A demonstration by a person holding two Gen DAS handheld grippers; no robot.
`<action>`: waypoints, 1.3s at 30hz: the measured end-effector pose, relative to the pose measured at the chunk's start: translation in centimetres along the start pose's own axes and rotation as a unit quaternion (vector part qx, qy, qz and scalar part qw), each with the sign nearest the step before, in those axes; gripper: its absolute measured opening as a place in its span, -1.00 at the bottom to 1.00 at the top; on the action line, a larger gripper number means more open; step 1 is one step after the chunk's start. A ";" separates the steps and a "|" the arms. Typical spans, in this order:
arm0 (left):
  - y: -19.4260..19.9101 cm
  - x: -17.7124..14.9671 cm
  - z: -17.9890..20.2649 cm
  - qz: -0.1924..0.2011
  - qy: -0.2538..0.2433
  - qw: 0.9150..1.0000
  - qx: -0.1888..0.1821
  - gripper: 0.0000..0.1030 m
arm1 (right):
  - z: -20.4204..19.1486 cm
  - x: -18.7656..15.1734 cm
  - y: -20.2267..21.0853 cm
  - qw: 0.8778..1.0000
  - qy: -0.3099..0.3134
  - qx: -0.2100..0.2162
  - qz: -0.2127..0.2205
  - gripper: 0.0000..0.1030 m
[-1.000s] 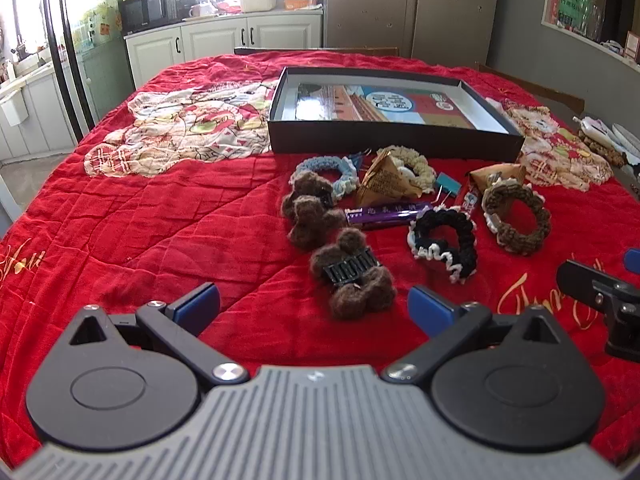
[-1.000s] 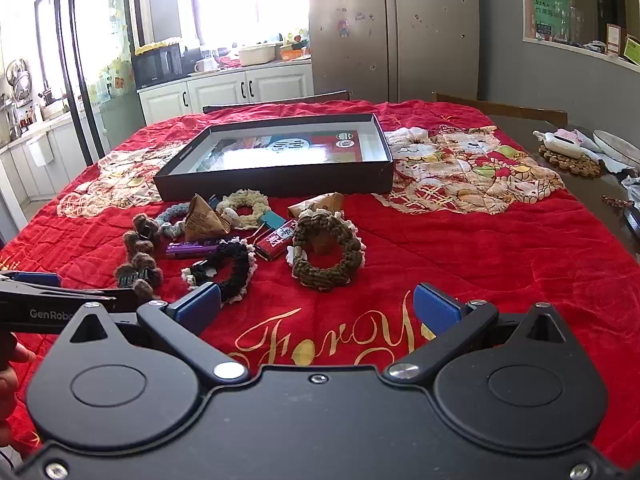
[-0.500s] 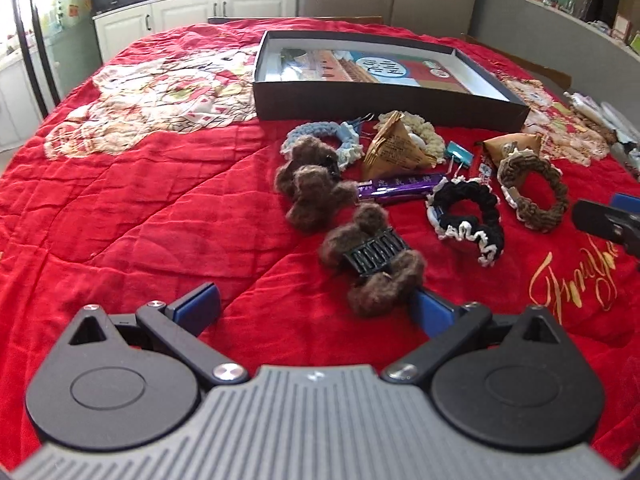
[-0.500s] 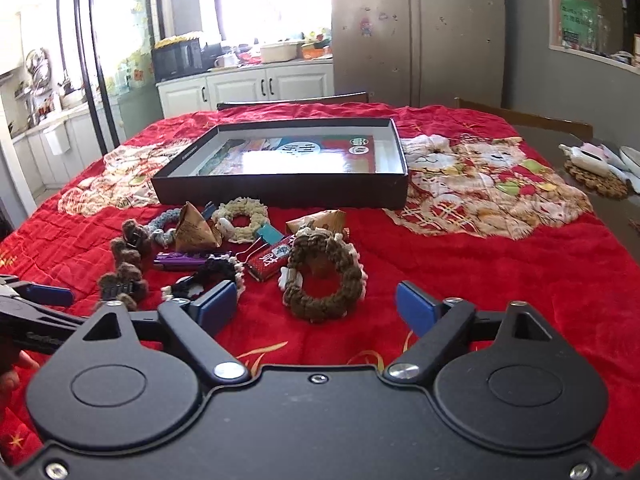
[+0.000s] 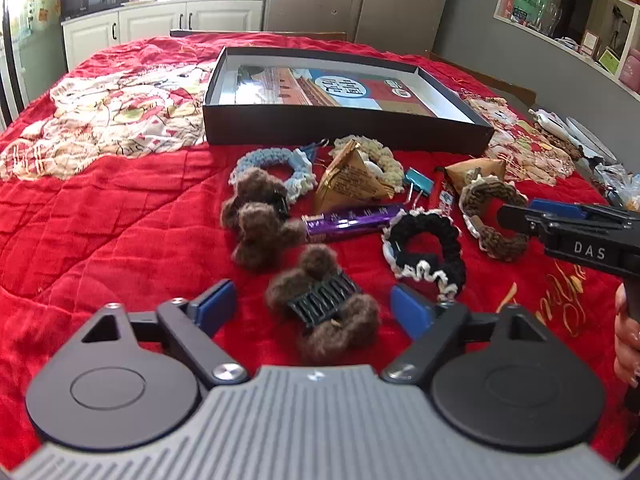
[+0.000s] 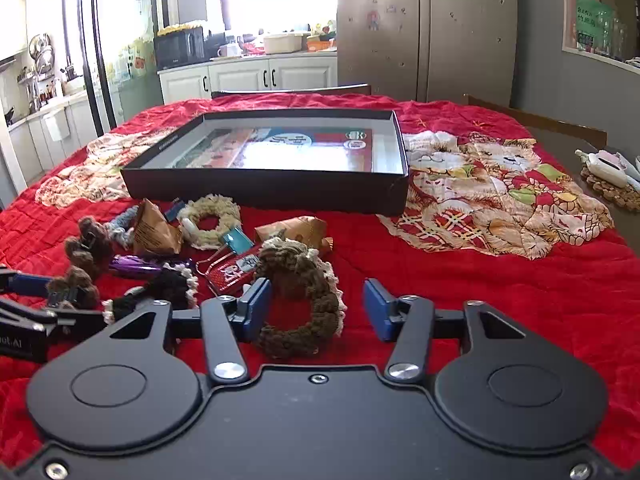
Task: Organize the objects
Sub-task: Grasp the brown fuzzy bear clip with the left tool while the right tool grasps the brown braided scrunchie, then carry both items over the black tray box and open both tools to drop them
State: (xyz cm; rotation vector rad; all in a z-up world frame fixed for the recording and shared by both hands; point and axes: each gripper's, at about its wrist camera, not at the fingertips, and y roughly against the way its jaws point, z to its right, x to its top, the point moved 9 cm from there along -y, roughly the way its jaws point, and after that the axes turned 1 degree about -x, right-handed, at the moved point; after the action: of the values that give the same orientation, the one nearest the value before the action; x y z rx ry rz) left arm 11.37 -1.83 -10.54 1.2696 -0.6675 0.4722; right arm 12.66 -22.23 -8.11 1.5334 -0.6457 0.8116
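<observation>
Pick-up step: my left gripper (image 5: 312,312) and right gripper (image 6: 316,310), jaws just closing but untouching, straddle furry hair claw (image 5: 324,304) and brown scrunchie (image 6: 300,300); next, clamp, carry to far box (image 6: 264,192).

Left tongs (image 5: 312,308) low over the red quilted cloth (image 5: 120,216), jaws apart and just been closing; blue pads (image 5: 214,308) flank the nearest brown fuzzy hair claw (image 5: 324,304) without touching it. A second brown fuzzy claw (image 5: 260,220) lies just beyond, to the left. Further ahead: purple wrapper (image 5: 352,218), black scrunchie (image 5: 426,248), light-blue scrunchie (image 5: 276,168), gold pyramid packet (image 5: 352,180). Black shallow box (image 5: 344,128) well beyond. Right tongs (image 5: 520,216) enter from the right, tips at the brown scrunchie (image 5: 488,216).
</observation>
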 end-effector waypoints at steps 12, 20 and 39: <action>0.4 0.2 -1.4 0.007 0.034 0.999 -0.016 -0.03 | -0.1 -0.5 -0.4 1.000 0.005 0.003 -0.008 -0.72; 1.5 0.5 -1.3 0.009 0.033 0.999 -0.035 -0.11 | -0.5 0.2 1.3 1.000 0.023 -0.001 0.009 -0.76; 0.1 12.0 -0.5 0.062 -0.007 0.997 -0.052 -0.10 | -2.3 10.3 0.3 0.996 0.052 0.047 0.052 -0.77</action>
State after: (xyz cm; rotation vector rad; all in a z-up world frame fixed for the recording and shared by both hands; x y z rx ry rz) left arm 20.08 -1.75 -2.25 1.1385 -0.7773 0.5241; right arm 18.29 -19.49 0.39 1.5395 -0.6218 1.0071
